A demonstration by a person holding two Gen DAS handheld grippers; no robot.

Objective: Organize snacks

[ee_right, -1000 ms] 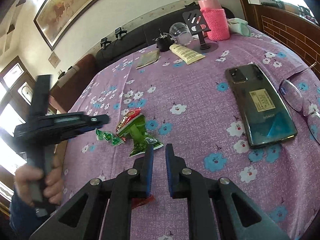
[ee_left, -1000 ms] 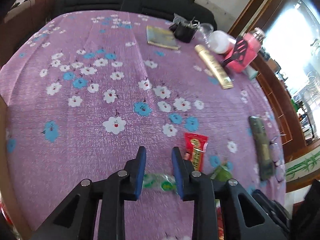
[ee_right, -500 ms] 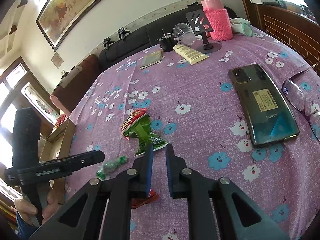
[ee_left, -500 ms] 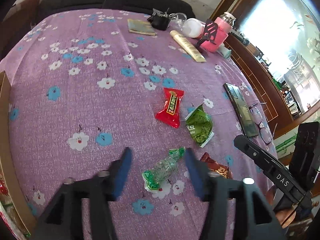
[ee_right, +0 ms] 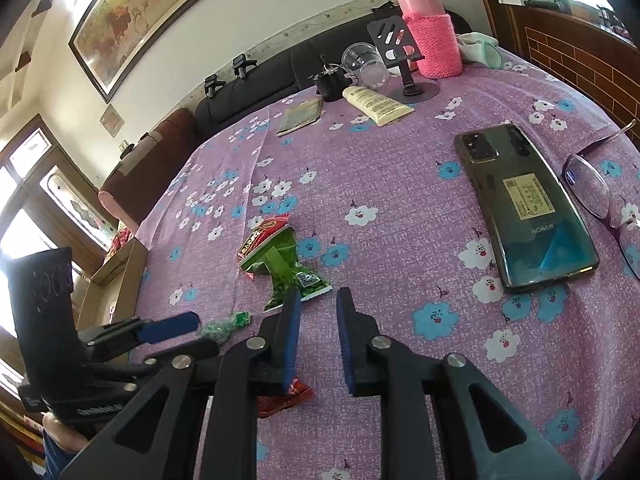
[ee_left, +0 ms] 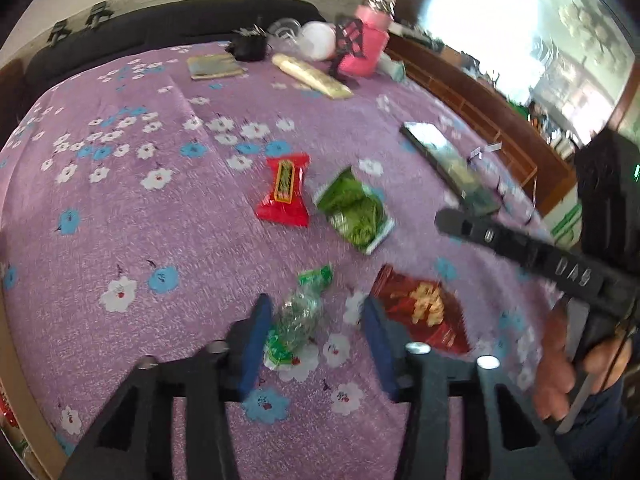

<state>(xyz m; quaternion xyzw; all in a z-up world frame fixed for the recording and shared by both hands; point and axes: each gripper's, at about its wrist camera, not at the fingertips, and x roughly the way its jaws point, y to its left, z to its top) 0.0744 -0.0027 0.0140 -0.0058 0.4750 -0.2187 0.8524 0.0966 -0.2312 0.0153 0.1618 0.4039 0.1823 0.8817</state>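
Observation:
A clear candy wrapper with green ends (ee_left: 298, 316) lies on the purple flowered tablecloth (ee_left: 120, 208). My left gripper (ee_left: 316, 340) straddles it. Its jaws are closing; the candy sits by the left pad with a gap on the right. Beyond lie a red packet (ee_left: 285, 190) and a green packet (ee_left: 356, 212). A dark red packet (ee_left: 424, 312) lies just right of the left gripper. My right gripper (ee_right: 318, 312) hovers near the green packet (ee_right: 286, 268), almost shut, its jaws just starting to part with nothing between them. The dark red packet (ee_right: 284, 400) is partly hidden under it.
A phone (ee_right: 524, 208) and glasses (ee_right: 592, 188) lie at the right. At the far edge stand a pink-sleeved bottle (ee_right: 428, 32), a black phone stand (ee_right: 400, 52), a cream tube (ee_right: 376, 104) and a booklet (ee_right: 300, 116). A cardboard box (ee_right: 116, 276) sits off the left edge.
The left gripper drew back, opened wide around the clear candy and has since narrowed while rolling. The right gripper stayed in place; its gap is slightly wider.

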